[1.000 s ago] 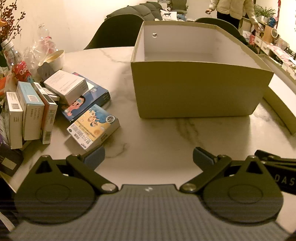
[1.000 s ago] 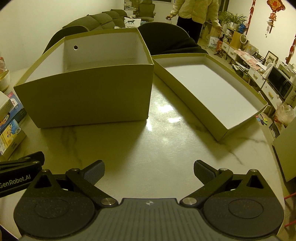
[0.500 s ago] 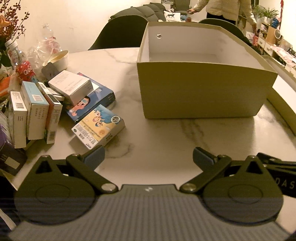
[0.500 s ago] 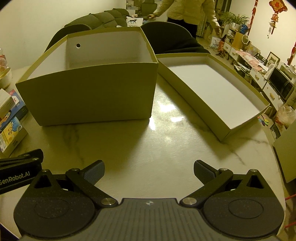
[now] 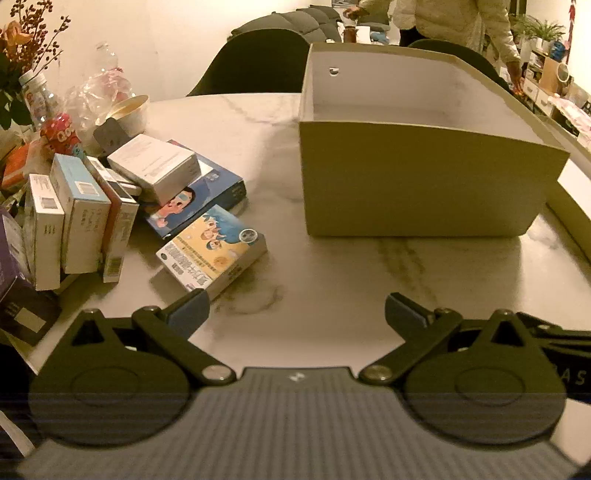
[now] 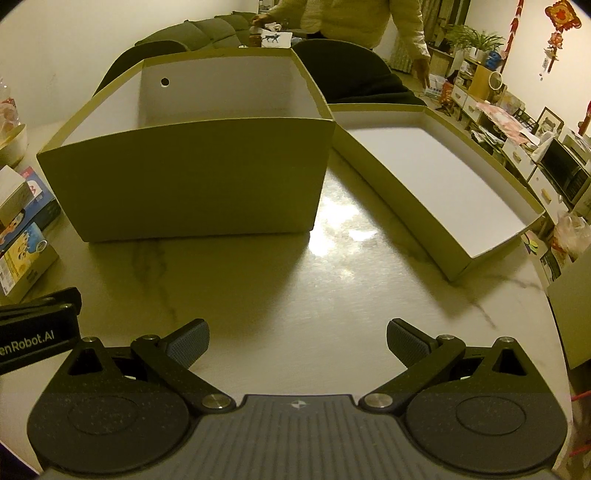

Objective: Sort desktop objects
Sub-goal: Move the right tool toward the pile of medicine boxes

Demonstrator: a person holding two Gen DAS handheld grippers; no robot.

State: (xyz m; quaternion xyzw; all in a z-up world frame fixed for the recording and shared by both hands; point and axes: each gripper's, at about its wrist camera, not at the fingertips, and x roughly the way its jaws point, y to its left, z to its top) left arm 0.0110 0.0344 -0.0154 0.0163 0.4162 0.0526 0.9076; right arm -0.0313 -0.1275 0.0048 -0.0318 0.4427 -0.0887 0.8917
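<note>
An open olive cardboard box (image 5: 413, 184) with a white inside stands on the marble table; it also shows in the right wrist view (image 6: 192, 177). Its lid (image 6: 436, 184) lies upside down to the right. Small packages lie at the left: a yellow-blue cartoon box (image 5: 212, 251), a dark blue box (image 5: 195, 199) with a white box (image 5: 155, 166) on top, and several upright white boxes (image 5: 74, 221). My left gripper (image 5: 295, 310) is open and empty, its left finger near the cartoon box. My right gripper (image 6: 295, 341) is open and empty over bare table.
Bottles, a bowl (image 5: 129, 110) and clutter crowd the far left. Dark chairs (image 5: 255, 62) stand behind the table. A person (image 6: 354, 22) stands beyond. The table's front edge is close to both grippers.
Both grippers have drifted slightly, so the box and packages shifted a little right in the left view. Both stay open. The person behind has moved.
</note>
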